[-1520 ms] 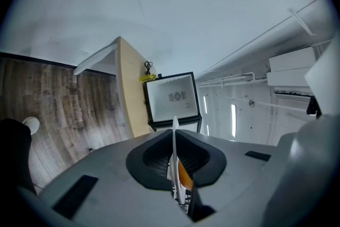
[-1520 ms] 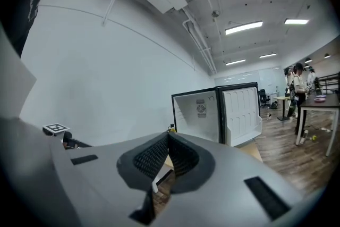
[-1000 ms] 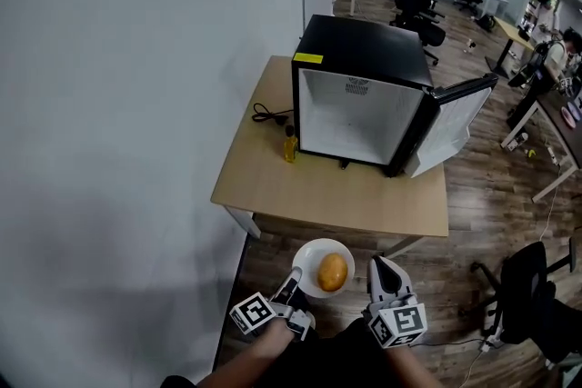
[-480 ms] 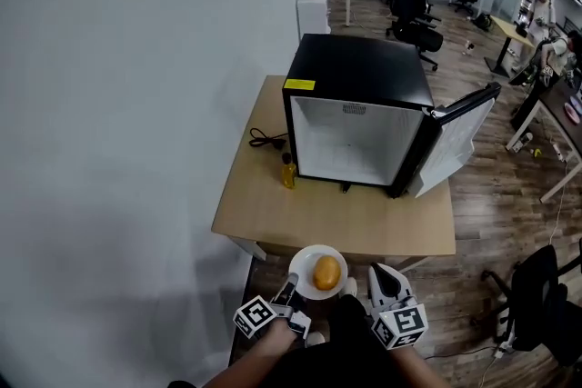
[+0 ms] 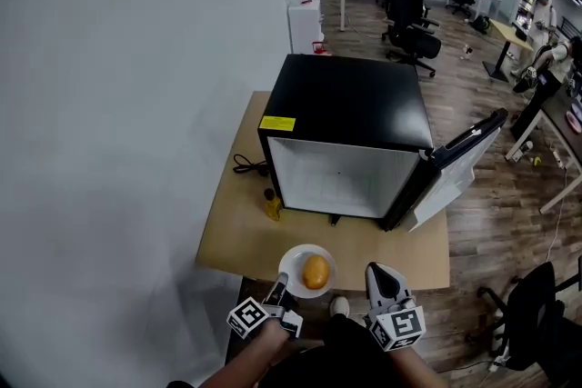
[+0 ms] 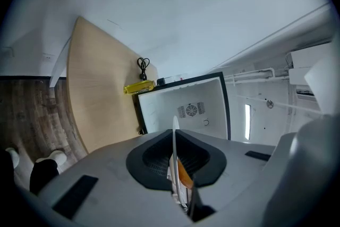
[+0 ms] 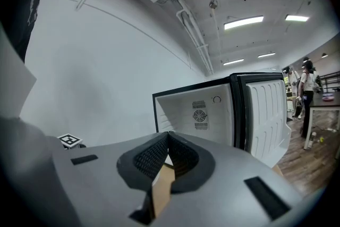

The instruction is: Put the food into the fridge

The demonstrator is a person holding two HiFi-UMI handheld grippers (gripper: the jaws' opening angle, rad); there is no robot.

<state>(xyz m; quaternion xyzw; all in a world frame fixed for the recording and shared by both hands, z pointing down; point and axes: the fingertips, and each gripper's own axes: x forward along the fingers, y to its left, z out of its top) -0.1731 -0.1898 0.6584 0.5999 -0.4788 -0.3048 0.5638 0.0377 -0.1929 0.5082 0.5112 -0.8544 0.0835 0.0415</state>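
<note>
**Two grippers at the table's near edge, one carrying a plate of food**

The left gripper [image 5: 280, 289] is clamping its jaws on the near rim of a white plate [image 5: 293, 261], holding it level just over the near edge of the wooden table [image 5: 235, 233]. An orange-yellow piece of food [image 5: 315, 272] is lying in the middle of the plate. It is oval, and its long axis is running roughly from the person toward the fridge [image 5: 350, 104], tipped slightly to the right. In the left gripper view the plate is showing edge-on between the pads, with the food just past them.

The right gripper [image 5: 377, 271] is hanging just beside the plate with its jaws pressed together and nothing between them.

The fridge is sitting on the table with its white inside facing the person and its door [image 5: 455, 170] swung out to the right. A small yellow bottle [image 5: 273, 206] is standing by the fridge's front left corner, and a black cable [image 5: 244, 165] is lying behind it.
</note>
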